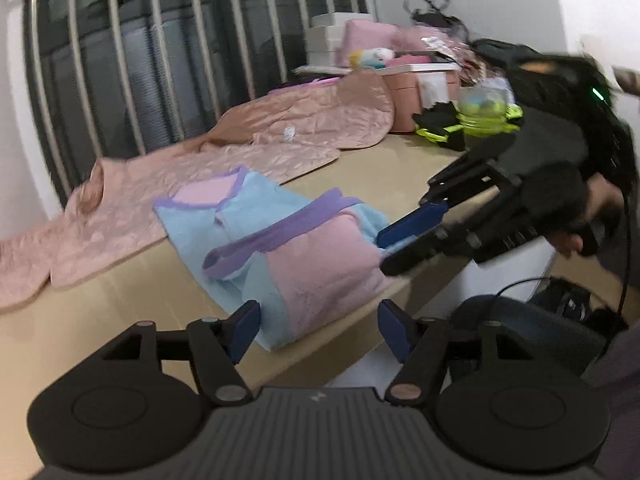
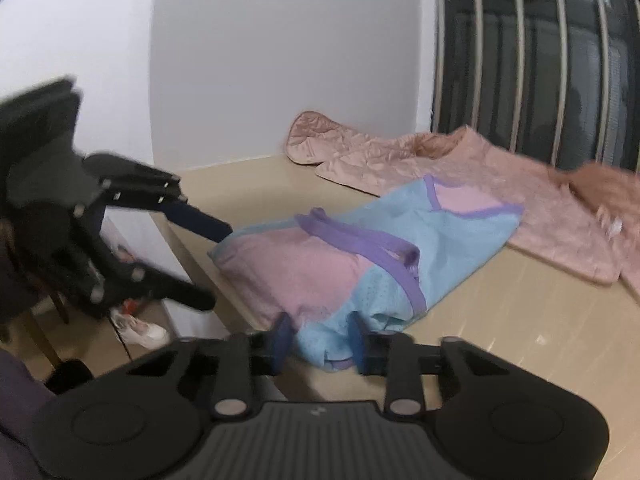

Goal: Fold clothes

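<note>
White walls [image 2: 260, 60], barred window [image 1: 140, 60].

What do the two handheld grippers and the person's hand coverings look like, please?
Both the left gripper and right gripper are black, with linkage arms, round discs, ribbed bodies and dark blue pads on the jaws. A green light and a black cable show on the right one. A dark fingerless glove covers that hand.

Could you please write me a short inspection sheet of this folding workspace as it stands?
Surface: beige table, bare at the near side.
Job's things: blue-pink garment, partly folded, at the table edge.
Clutter: pink quilted garment behind it; pink box, neon-yellow fabric at the far end.
Grippers: left claw open, empty; right claw open, straddling the garment's hem.
Cables: black cable by the right claw.
Surroundings: white wall, barred window.
</note>
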A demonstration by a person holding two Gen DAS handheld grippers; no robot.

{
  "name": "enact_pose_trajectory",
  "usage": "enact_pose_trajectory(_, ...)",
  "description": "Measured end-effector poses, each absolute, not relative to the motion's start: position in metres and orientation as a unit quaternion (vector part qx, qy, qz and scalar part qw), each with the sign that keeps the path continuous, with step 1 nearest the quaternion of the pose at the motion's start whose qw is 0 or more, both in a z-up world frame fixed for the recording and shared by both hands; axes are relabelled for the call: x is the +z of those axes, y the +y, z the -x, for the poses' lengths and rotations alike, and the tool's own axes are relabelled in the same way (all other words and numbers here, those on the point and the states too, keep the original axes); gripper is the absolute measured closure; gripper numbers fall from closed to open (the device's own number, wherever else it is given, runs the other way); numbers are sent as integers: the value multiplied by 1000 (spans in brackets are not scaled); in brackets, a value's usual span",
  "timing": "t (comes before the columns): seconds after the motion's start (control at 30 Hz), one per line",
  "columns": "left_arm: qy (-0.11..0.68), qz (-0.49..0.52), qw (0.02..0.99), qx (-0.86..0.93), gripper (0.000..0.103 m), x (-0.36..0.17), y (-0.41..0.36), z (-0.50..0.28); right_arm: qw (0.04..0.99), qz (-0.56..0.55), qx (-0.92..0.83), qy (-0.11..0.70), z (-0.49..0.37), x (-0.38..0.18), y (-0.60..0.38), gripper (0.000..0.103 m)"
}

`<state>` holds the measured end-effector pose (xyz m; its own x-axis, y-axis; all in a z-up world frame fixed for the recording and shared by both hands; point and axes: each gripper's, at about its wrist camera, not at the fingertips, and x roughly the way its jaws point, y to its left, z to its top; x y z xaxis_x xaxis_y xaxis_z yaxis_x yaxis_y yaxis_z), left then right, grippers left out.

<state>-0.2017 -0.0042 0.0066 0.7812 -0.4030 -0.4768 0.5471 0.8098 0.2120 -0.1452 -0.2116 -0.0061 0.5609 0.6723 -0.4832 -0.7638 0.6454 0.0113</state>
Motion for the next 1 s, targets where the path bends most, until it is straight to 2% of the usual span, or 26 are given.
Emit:
enact_pose_trajectory(0.1, 175, -194, 932, -251, 34, 6, -7, 210, 880, 89, 405, 232, 147, -8, -218, 94)
enact_pose_trajectory(0.2, 134, -232, 935, -231, 28, 2, -13, 219, 877, 65, 415, 233, 150, -4, -225, 97)
enact_pose_trajectory(0.53, 119, -335, 896, -266, 28, -38, -31, 244, 862, 23, 437, 254, 160, 5, -251, 95)
enact_pose_trajectory(0.6, 105, -355, 889, -269, 28, -46, -34, 249, 865, 22, 431, 256, 163, 7, -255, 88)
enact_pose_trajectory(0.67, 95, -366, 886, -268, 28, -48, -35, 249, 873, 64, 414, 250, 169, 10, -249, 58)
enact_pose_trajectory(0.7, 88, -370, 887, -263, 28, -49, -35, 249, 878, 103, 407, 231, 178, 12, -245, 34)
enact_pose_trajectory(0.73, 81, -371, 888, -259, 28, -48, -35, 249, 881, 144, 399, 211, 187, 13, -241, 22)
enact_pose_trajectory(0.87, 50, -384, 886, -253, 29, -49, -33, 251, 867, 312, 365, 132, 221, 6, -224, 21)
enact_pose_trajectory(1.0, 21, -436, 858, -269, 31, -58, -34, 257, 822, 447, 338, 100, 231, -23, -207, 22)
